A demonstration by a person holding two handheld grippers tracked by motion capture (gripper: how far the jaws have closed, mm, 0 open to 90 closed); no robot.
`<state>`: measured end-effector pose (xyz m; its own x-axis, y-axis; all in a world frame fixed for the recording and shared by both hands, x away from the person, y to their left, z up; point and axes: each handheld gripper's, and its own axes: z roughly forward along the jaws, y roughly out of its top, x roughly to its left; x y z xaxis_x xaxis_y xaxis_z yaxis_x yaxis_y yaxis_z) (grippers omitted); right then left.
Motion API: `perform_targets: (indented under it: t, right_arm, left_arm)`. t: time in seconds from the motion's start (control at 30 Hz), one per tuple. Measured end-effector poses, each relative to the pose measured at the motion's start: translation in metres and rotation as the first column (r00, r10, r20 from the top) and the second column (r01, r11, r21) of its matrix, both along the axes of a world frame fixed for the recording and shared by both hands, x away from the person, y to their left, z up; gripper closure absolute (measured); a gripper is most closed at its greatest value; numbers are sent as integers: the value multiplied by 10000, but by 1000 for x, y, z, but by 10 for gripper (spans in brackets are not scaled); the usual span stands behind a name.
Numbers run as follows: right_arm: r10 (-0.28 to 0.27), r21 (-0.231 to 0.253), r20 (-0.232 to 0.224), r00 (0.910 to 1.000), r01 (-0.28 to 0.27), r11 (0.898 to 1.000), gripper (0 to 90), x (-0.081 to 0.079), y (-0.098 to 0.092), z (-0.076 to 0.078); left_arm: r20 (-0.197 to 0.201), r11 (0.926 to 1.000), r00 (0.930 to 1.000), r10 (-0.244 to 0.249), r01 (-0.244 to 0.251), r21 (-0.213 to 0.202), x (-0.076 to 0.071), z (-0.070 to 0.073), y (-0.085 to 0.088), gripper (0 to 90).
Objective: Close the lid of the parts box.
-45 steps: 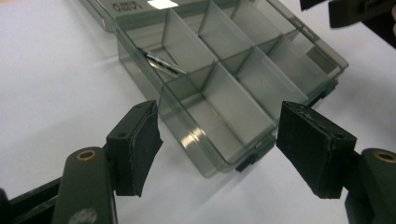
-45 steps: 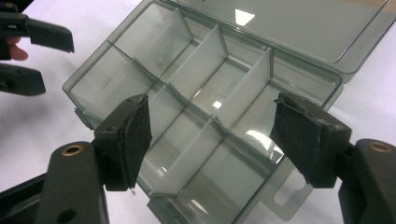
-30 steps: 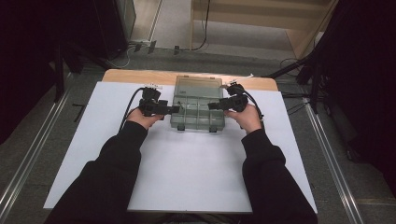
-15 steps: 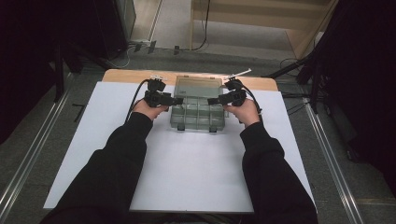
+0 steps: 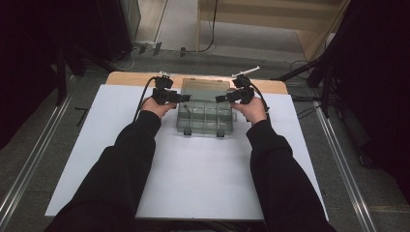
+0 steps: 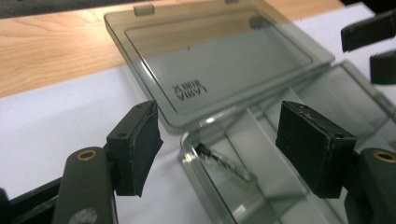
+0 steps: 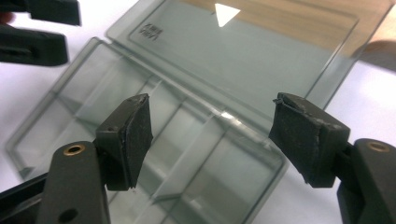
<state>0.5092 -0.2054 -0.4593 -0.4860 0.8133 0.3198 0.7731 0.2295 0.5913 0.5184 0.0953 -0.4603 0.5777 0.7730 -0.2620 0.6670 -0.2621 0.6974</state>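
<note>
From the high view, a clear smoky-grey compartment box [image 5: 205, 117] lies on the white sheet [image 5: 193, 179] toward the far middle of the bench [image 5: 121, 77], its lid [image 5: 205, 90] swung open and back over the wooden strip. The left tongs [image 5: 186, 98] and right tongs [image 5: 218, 98] flank the hinge line from either side. Bare sheet lies wide on the near side and at both flanks; the far bench edge sits close behind the lid.

In the left gripper view, the left tongs [image 6: 219, 144] stand apart, astride the box's corner [image 6: 196, 140], pads clear of it. A small glassy piece [image 6: 229, 164] lies in the nearest compartment.

In the right gripper view, the right tongs [image 7: 210, 135] gape wide over the box's dividers [image 7: 187, 140], holding nothing.
</note>
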Motion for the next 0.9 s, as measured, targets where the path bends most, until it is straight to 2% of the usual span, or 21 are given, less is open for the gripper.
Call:
perform_targets:
  t: [0.17, 0.27, 0.33, 0.43, 0.57, 0.67, 0.7, 0.9]
  right_arm:
    - [-376, -82, -146, 9992, 375, 9993, 294, 10, -3, -4]
    - [-570, 108, -183, 9982, 572, 9983, 296, 14, -6, -7]
    - [-687, -53, -94, 9976, 686, 9976, 297, 16, -6, -10]
    - [-920, -114, -121, 9957, 918, 9957, 296, 18, -6, -13]
    - [-1172, -171, -181, 9929, 1169, 9930, 292, 21, -7, -19]
    - [-1338, -18, -180, 9908, 1338, 9910, 291, 21, -7, -21]
    - [-1385, -63, -221, 9901, 1384, 9904, 287, 22, -7, -23]
    - [-1596, -248, -277, 9868, 1589, 9870, 286, 24, -5, -28]
  left_arm:
    - [53, 9996, 9999, 148, -149, 232, 10, 1, -7, 312]
    - [79, 9976, 9997, 240, -245, 647, 16, -1, -11, 312]
    - [76, 9955, 9994, 331, -337, 889, 20, -3, -12, 312]
    - [19, 9957, 9982, 606, -606, 697, 24, -7, -13, 312]
    - [-157, 9934, 9973, 720, -703, 912, 28, -14, -16, 312]
    - [-126, 9922, 9960, 888, -873, 892, 28, -17, -18, 312]
    - [-91, 9907, 9957, 926, -912, 1012, 29, -19, -18, 311]
    - [-146, 9897, 9929, 1180, -1164, 829, 32, -25, -21, 311]
